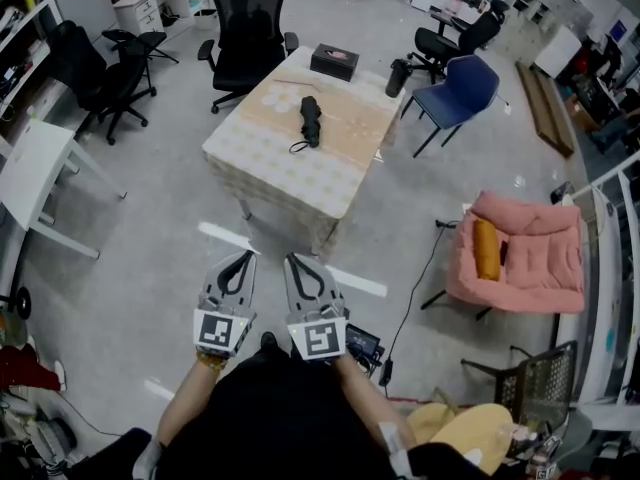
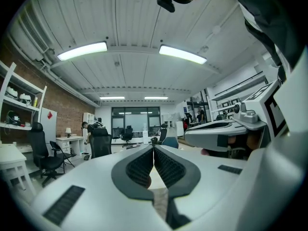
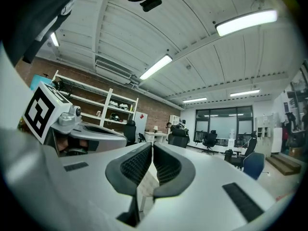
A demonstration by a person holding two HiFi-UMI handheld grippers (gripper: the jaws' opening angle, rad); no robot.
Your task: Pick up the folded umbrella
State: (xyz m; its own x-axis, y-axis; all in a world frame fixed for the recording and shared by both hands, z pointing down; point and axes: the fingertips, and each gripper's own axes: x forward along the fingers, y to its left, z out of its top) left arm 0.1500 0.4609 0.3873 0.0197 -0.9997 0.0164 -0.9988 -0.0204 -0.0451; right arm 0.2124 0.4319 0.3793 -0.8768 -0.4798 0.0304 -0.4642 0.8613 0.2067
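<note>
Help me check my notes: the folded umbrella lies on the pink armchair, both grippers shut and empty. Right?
No. The head view shows the umbrella on the table, not the armchair. The left gripper and right gripper are shut and empty.

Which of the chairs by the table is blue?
The blue chair right of the table, on thin legs; the office chair behind the table is black.

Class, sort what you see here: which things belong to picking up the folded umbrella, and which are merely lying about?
Belong to the job:
- folded umbrella, lying on the table
- left gripper, shut, empty
- right gripper, shut, empty

Just lying about:
- black box on the same table
- blue chair
- black office chair
- pink armchair with an orange cushion
</note>
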